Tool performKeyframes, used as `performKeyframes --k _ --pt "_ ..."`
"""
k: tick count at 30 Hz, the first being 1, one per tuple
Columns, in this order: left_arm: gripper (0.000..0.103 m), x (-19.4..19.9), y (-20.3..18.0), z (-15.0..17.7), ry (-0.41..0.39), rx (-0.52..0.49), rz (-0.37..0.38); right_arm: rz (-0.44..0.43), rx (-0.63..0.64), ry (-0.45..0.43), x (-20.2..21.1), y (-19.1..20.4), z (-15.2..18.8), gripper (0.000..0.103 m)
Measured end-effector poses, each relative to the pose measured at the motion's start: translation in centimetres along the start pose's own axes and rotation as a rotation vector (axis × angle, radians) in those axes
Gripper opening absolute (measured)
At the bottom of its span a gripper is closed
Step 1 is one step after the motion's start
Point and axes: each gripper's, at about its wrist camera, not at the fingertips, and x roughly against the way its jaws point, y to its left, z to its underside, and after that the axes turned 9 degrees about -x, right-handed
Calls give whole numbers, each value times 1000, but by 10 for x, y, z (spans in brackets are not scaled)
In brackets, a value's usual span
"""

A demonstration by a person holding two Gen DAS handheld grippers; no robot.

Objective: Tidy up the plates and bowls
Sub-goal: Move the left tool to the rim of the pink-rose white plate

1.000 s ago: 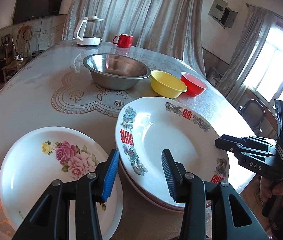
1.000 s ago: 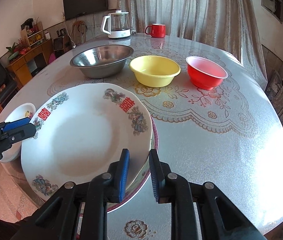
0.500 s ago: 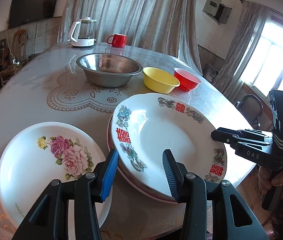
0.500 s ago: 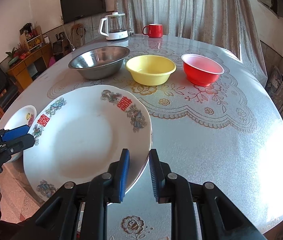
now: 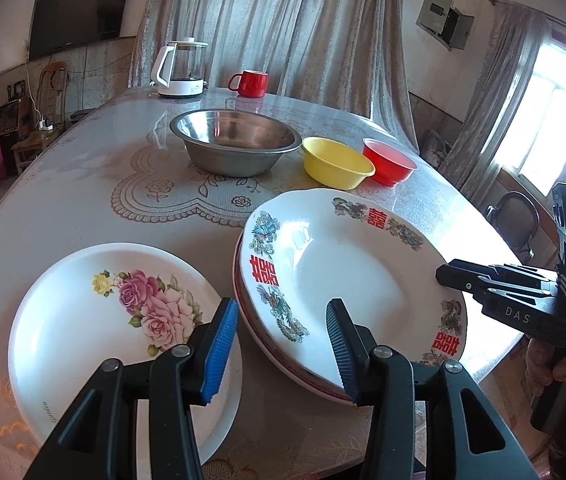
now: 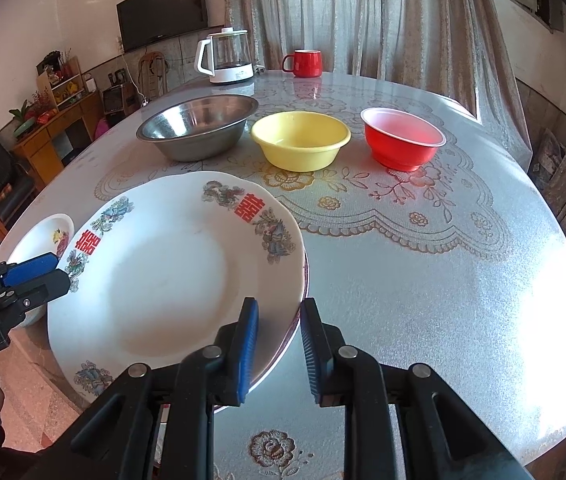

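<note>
Your right gripper [image 6: 279, 346] is opening around the rim of the top plate [image 6: 171, 280], which lies on another plate at the table [image 6: 443, 280] edge. Your left gripper [image 5: 281, 350] is open above its other side, beside the rose plate [image 5: 95, 320].

The right gripper [image 6: 279, 320] has let its jaws part a little and they are opening now; the gap at lower centre of its own view is wider than a second ago, with the rim of the top plate [image 6: 163, 280] running through it and the right-hand pad standing clear of that rim. The top plate seems to have sunk slightly onto the red-rimmed plate [image 5: 279, 362] under it (less grey shows below its edge). The left gripper [image 5: 281, 320] has spread only a shade.
</note>
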Motion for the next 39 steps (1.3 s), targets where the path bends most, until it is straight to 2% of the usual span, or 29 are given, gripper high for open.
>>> performKeyframes --k 9,10,15,20,24,31,39 --pt "48 5 10 1 -11 20 -53 15 -40 -50 9 -3 -4 26" --pt "48 5 12 1 -13 25 -55 16 -45 -62 11 -3 -6 29" --pt "48 8 18 2 -16 45 -70 -33 -72 -94 20 0 -10 31" --pt "48 14 25 3 -24 61 -76 -134 -53 -80 21 16 -8 31" --pt "48 20 33 3 -36 78 -94 -251 -19 -56 24 36 -4 31" --pt "47 38 69 6 -72 183 -147 -395 115 -12 29 83 8 35" --pt "46 64 116 22 -98 271 -233 -567 231 124 16 136 32 35"
